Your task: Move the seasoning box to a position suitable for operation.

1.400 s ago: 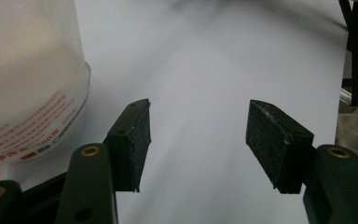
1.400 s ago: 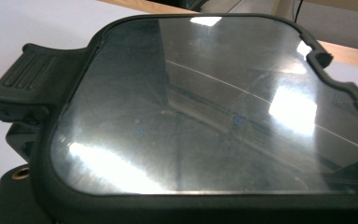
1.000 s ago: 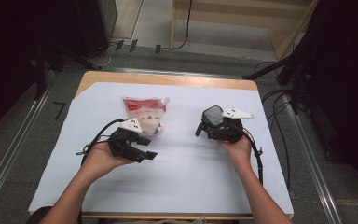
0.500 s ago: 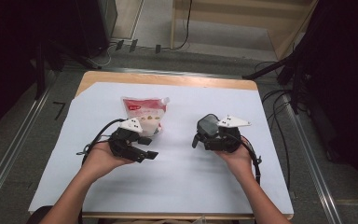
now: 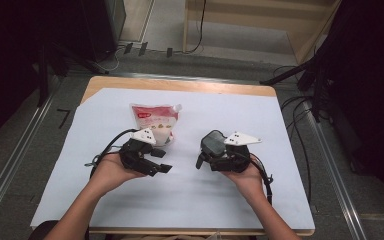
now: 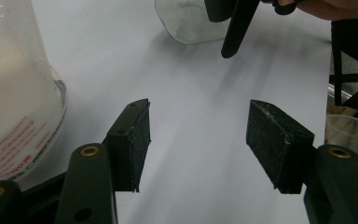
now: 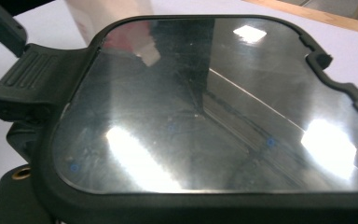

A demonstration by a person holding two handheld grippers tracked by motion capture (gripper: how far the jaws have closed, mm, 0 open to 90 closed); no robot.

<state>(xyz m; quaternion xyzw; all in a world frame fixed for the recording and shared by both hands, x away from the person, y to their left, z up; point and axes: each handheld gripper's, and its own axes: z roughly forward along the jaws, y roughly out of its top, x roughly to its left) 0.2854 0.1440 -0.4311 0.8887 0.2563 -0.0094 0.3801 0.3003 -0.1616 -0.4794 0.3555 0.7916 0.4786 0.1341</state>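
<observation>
While the person's forearms come in from the near edge of the white-covered table [image 5: 280, 130], a pouch [image 5: 156, 121] with a red label and pale contents lies flat left of centre, toward the far side. Just near of it sits the left gripper [image 5: 152, 162], cupped in the left hand [image 5: 111, 171]; its two black padded jaws stand well apart with nothing but bare table between them, and in the left gripper view the pouch rises just beside the left jaw. To the right, near the middle of the table, the right hand [image 5: 245, 175] holds the right gripper [image 5: 211, 152], which bears a dark rounded lid [image 7: 205, 112] with a glossy clear panel; the lid hides the jaws, so I cannot tell how they stand.
</observation>
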